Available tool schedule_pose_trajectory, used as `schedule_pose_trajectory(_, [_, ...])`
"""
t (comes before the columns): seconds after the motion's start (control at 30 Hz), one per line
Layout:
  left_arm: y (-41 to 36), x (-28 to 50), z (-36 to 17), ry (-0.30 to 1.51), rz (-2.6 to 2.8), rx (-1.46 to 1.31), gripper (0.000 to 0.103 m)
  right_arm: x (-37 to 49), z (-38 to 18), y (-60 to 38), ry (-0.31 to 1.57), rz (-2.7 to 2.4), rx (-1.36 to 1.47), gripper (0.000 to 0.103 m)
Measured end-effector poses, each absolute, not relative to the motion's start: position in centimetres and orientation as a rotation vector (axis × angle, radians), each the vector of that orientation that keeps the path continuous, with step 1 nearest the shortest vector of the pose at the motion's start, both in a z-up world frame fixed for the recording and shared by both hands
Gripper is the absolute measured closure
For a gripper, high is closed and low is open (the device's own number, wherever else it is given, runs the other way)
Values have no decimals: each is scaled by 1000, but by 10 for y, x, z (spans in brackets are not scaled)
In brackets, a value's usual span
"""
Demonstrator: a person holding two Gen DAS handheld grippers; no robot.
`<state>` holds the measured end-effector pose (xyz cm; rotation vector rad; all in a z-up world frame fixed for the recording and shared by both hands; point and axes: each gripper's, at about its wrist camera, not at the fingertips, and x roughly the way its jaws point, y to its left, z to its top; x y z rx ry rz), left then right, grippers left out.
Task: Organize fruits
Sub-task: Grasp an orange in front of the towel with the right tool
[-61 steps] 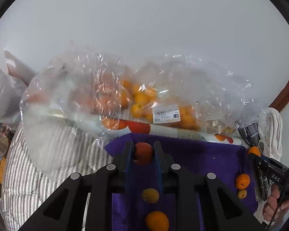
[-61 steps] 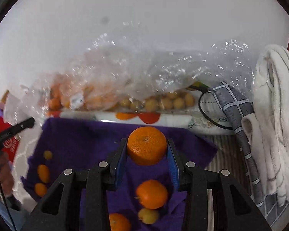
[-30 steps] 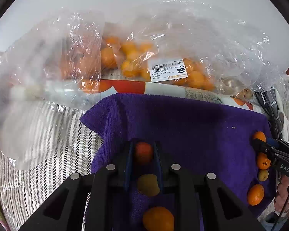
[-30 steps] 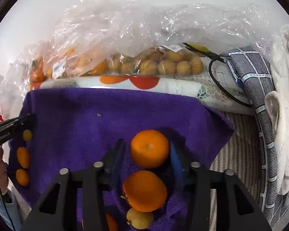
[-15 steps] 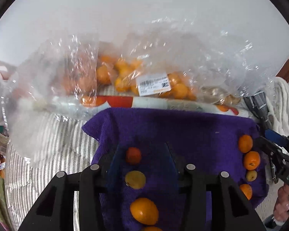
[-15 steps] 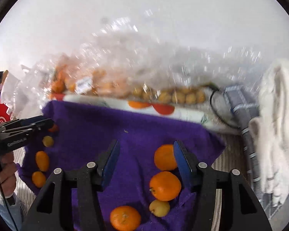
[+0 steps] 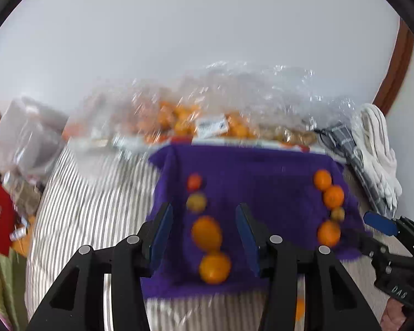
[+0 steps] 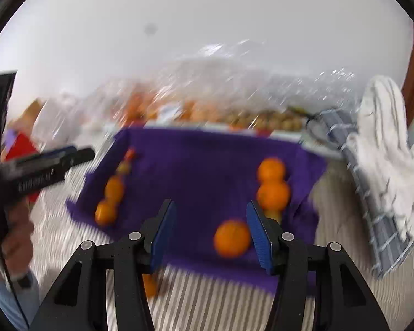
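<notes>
Plainly both claws, left claw and right claw, gape empty over purple towel on striped cloth

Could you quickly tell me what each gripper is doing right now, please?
Left gripper: open, holding nothing.
Right gripper: open, holding nothing.

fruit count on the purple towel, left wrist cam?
8: four in a column at the purple towel's left, four down its right edge. Blurry; more may be hidden.
</notes>
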<state>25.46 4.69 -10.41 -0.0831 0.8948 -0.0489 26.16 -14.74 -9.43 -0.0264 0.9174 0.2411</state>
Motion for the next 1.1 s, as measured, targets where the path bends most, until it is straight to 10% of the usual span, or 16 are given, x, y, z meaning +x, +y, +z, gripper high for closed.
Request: schedule_pose_trajectory(1.1, [92, 162, -182, 918, -31, -95, 58, 194, -178, -76, 934, 332, -89, 66])
